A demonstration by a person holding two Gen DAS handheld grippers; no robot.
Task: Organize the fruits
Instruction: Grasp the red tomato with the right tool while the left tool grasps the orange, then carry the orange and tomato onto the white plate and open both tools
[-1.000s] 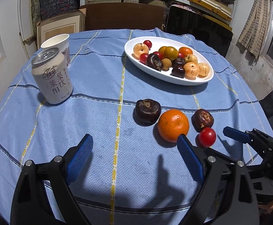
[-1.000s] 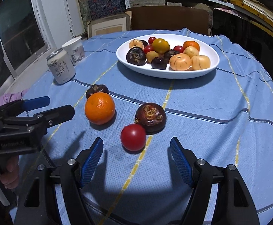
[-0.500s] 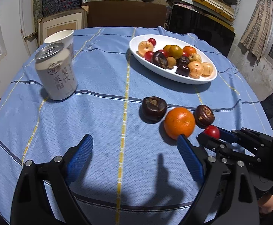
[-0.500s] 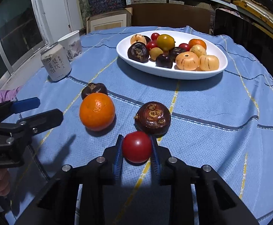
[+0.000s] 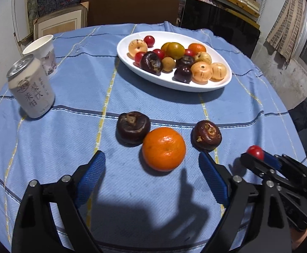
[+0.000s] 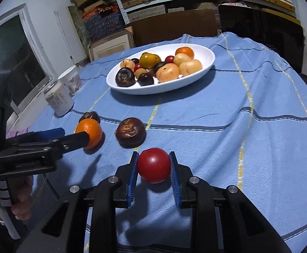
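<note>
One red tomato (image 6: pixel 153 165) in right jaws; one loose orange (image 5: pixel 164 148), two dark fruits (image 5: pixel 133 127).

bare cloth (image 6: pixel 227 105) lies open toward the dish (image 6: pixel 208 62); the dark fruit (image 6: pixel 130 132) stands left.

Your right gripper (image 6: pixel 153 168) has matt black plastic arms and ribbed blue pads, pressed on a smooth, glossy red tomato (image 6: pixel 153 165). Your left gripper (image 5: pixel 151 172) is made the same, with shiny metal rivets. The tablecloth (image 5: pixel 69 97) is matt, woven blue cloth. The orange (image 5: pixel 164 149) has dimpled skin. The dish (image 5: pixel 221 84) is glossy white. The can (image 5: pixel 31 88) has a bright metal top, and the cup (image 5: pixel 42 52) looks like paper.
</note>
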